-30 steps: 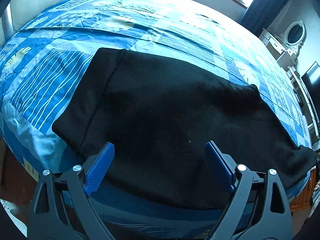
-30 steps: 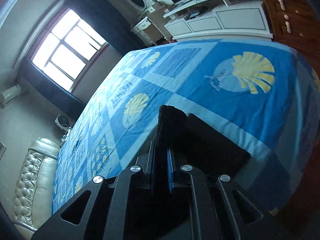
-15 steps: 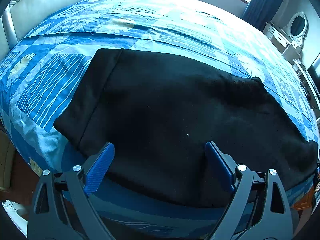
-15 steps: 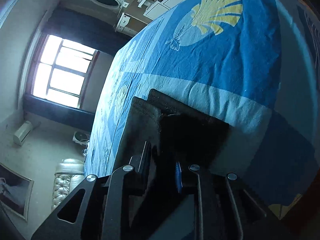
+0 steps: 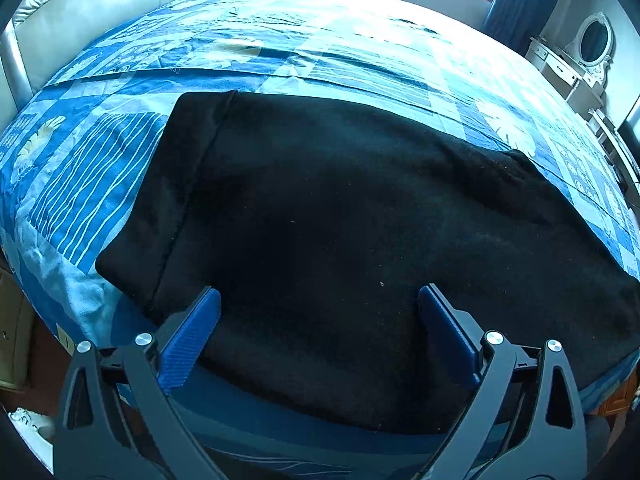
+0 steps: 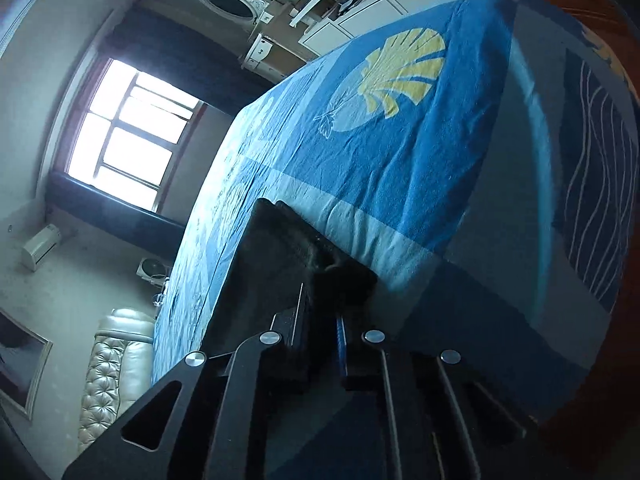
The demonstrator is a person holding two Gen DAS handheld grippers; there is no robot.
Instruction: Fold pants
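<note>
Black pants [image 5: 340, 216] lie spread flat across the blue patterned bedspread [image 5: 280, 40], waistband at the left and legs running right. My left gripper [image 5: 318, 312] is open, its blue pads hovering over the near edge of the pants and holding nothing. My right gripper [image 6: 320, 304] is shut on the leg end of the black pants [image 6: 280, 248], near the bed's corner; the cloth bunches between the jaws.
The bedspread [image 6: 400, 140] drops off at the bed's edge on the right. A padded headboard [image 5: 100, 12] stands at the far left. A white dresser with an oval mirror [image 5: 580, 60] and a window [image 6: 128, 136] lie beyond the bed.
The left gripper has drifted slightly nearer the pants, staying open. The right gripper has rotated and shifted while keeping hold of the leg end, pulling the cloth flatter.
</note>
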